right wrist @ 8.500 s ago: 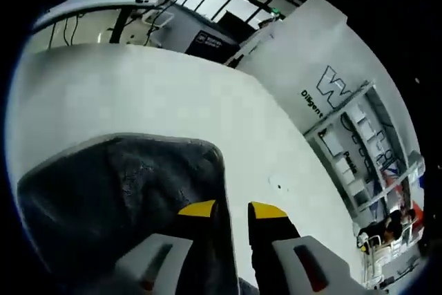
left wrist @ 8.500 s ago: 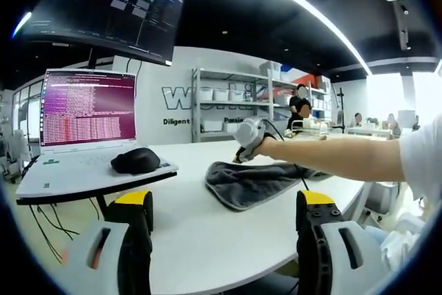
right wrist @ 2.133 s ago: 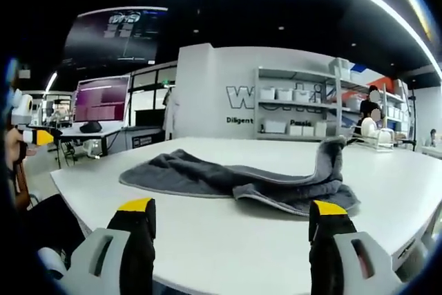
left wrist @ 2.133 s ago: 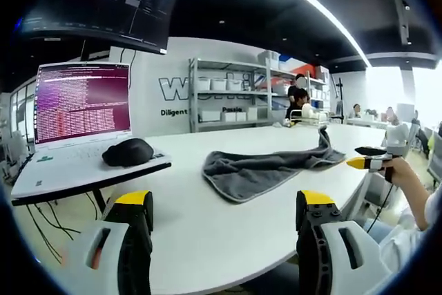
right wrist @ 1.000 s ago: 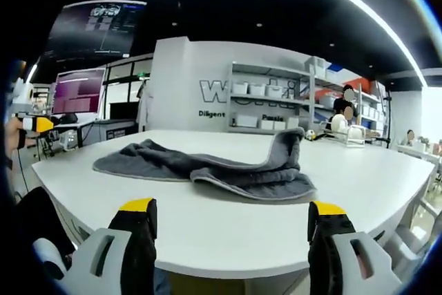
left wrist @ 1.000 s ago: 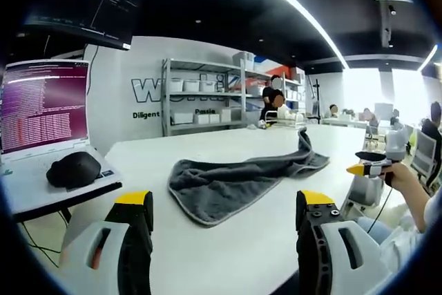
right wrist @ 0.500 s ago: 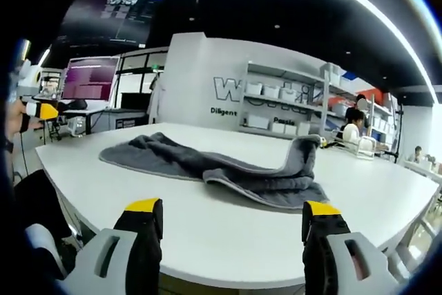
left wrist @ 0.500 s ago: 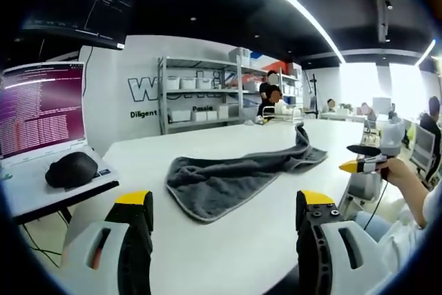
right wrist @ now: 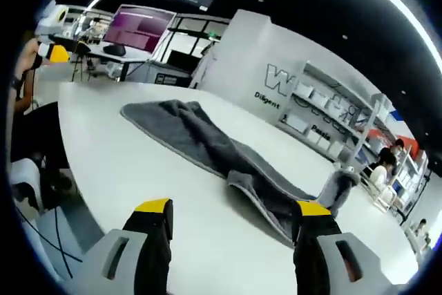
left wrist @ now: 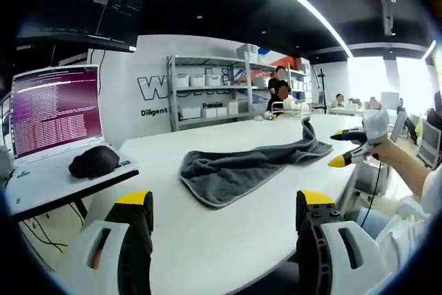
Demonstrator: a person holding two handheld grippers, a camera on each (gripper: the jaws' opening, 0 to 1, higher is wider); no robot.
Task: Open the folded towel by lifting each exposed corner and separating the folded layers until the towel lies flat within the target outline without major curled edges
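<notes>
With the right gripper [right wrist: 231, 215] newly tilted down toward the rumpled grey cloth towel [right wrist: 207, 143], both grippers' jaws were apart and empty, the left gripper [left wrist: 224, 205] off the towel's near edge, unfolding unfinished.

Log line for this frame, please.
left gripper: open, clear of towel | right gripper: open, above table | towel: partly unfolded, bunched, far end curled up
</notes>
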